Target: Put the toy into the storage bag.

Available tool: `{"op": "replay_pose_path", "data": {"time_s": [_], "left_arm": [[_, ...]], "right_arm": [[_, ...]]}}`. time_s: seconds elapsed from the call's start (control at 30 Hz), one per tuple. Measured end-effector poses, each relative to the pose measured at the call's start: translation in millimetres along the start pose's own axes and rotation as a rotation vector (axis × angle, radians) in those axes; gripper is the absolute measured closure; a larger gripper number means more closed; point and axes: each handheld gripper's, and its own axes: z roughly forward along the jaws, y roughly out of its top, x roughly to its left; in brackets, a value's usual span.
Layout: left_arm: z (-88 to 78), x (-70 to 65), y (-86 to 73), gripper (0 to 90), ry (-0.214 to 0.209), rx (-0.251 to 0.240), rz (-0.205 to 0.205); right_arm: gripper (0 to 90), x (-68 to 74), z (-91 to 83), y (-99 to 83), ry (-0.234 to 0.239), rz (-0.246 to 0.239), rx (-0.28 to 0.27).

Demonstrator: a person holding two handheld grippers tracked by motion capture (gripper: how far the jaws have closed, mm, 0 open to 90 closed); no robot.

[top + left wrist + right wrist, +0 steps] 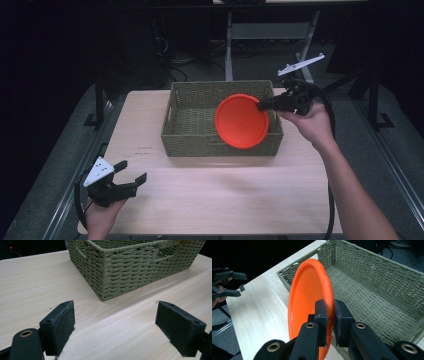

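The orange plate point(242, 121) hangs on edge over the woven basket point(190, 137), its face turned toward the person's side of the table and its lower rim overlapping the basket's near wall in the high view; whether it is already inside or still above the rim I cannot tell. The right gripper point(264, 105) pinches the plate's right-hand rim, its pads pressed together on the thin edge, as the right gripper view shows with the plate point(308, 297) standing nearly upright ahead of the jaws and the basket's bare floor point(367, 297) lying beyond and to the right. So the plate's flat face runs roughly along the basket's length, and the open floor lies just behind it. The left gripper point(129, 172) rests well apart at the table's point(225, 195) near-left corner, jaws spread wide and holding nothing, facing a basket corner point(103, 293). The right hand point(312, 125) is plainly the nearer one.
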Motion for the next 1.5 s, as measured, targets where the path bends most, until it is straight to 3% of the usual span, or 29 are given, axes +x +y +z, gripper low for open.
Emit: {"op": "replay_pose_path", "data": {"time_s": [1.17, 1.5], "left_arm": [[0.6, 0.8, 0.4, 15.4, -0.009, -0.002, -0.002], [0.9, 0.2, 0.1, 15.4, -0.009, -0.005, -0.004]], "right_arm": [[82.1, -20.4, 22.1, 33.9, -0.038, 0.042, -0.001], [82.1, -33.8, 31.5, 35.3, -0.054, 0.064, 0.007]]}}
